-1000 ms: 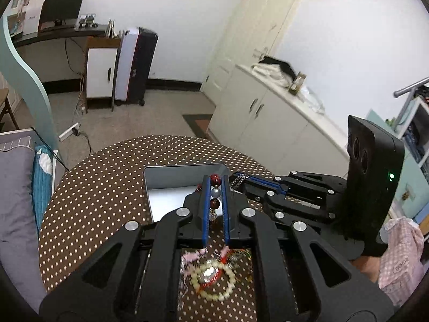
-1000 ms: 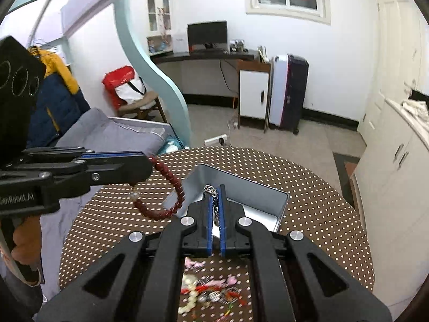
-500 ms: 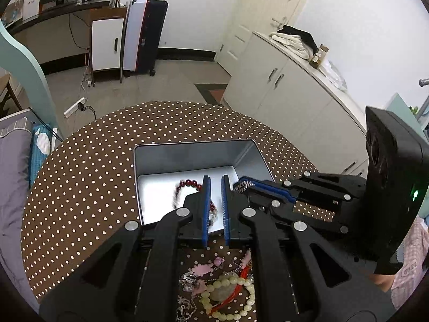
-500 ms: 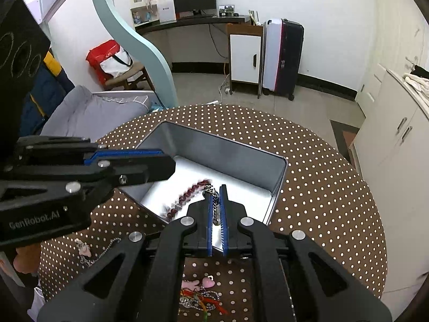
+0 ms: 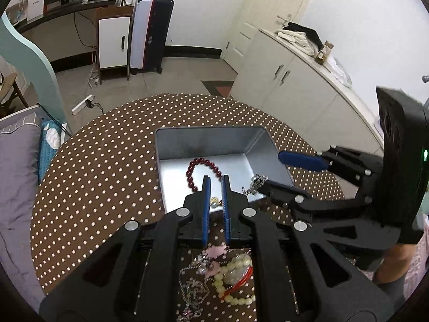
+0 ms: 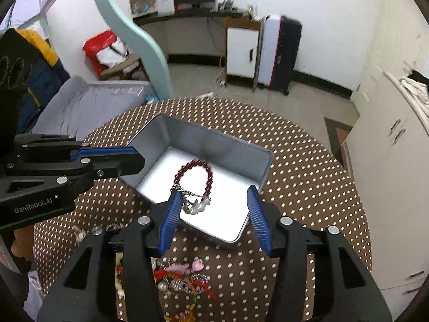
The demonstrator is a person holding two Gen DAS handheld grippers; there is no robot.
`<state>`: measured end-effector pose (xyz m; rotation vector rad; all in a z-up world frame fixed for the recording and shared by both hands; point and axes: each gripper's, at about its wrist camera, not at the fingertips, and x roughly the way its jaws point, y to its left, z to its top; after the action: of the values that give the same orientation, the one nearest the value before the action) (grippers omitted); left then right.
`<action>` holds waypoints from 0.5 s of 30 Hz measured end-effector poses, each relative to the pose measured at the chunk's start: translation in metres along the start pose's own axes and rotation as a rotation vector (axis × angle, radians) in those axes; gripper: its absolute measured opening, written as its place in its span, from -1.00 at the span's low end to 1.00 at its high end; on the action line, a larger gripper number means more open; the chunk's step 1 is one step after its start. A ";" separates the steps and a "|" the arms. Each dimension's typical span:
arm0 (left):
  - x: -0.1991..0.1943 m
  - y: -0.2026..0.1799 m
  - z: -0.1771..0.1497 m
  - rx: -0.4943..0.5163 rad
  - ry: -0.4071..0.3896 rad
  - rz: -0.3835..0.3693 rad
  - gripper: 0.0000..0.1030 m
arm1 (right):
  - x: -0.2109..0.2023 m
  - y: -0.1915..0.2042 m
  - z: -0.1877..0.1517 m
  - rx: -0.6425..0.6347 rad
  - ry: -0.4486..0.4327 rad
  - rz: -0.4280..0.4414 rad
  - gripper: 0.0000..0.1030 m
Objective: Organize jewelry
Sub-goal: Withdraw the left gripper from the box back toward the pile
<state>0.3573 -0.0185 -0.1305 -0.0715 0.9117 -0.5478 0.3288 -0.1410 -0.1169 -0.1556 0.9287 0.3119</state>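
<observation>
Over the tin (image 6: 214,141) | right gripper (image 6: 211,201) spread wide, silver chain (image 6: 194,201) draped on one finger | left gripper (image 5: 214,185) narrowly parted, empty | one red bead bracelet (image 6: 195,174) inside tin.

Red bead bracelet (image 6: 195,177) dropped into tin (image 6: 214,139), right gripper (image 6: 211,214) fingers spread, releasing silver chain (image 6: 194,201)

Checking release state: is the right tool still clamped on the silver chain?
No: in the right wrist view the right tool stands wide open over the tin, with the silver chain hanging against its left finger only.
</observation>
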 end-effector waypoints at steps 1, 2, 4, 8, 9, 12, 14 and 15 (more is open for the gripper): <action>-0.002 0.000 -0.001 0.000 -0.002 0.003 -0.83 | 0.000 0.002 0.002 -0.004 0.008 -0.012 0.02; -0.005 0.001 -0.002 -0.001 -0.005 0.004 -0.83 | -0.001 0.002 0.004 -0.006 0.016 -0.027 0.14; -0.009 0.003 -0.003 -0.005 -0.009 0.002 -0.83 | 0.001 0.002 0.009 -0.008 0.039 -0.023 0.18; -0.020 0.005 -0.006 -0.010 -0.026 0.010 -0.83 | -0.004 0.003 0.012 -0.013 0.042 -0.040 0.18; -0.024 0.006 -0.008 -0.012 -0.030 0.015 -0.83 | -0.005 0.003 0.011 -0.016 0.045 -0.037 0.18; -0.033 0.010 -0.014 -0.016 -0.042 0.024 -0.83 | -0.008 0.004 0.008 -0.031 0.040 -0.111 0.19; -0.039 0.011 -0.022 -0.014 -0.047 0.023 -0.83 | -0.015 0.003 0.002 -0.017 0.018 -0.094 0.19; -0.042 0.012 -0.028 -0.015 -0.050 0.021 -0.83 | -0.021 0.003 -0.004 -0.016 -0.005 -0.085 0.19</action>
<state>0.3205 0.0167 -0.1204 -0.0886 0.8668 -0.5173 0.3132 -0.1430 -0.1019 -0.2079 0.9126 0.2411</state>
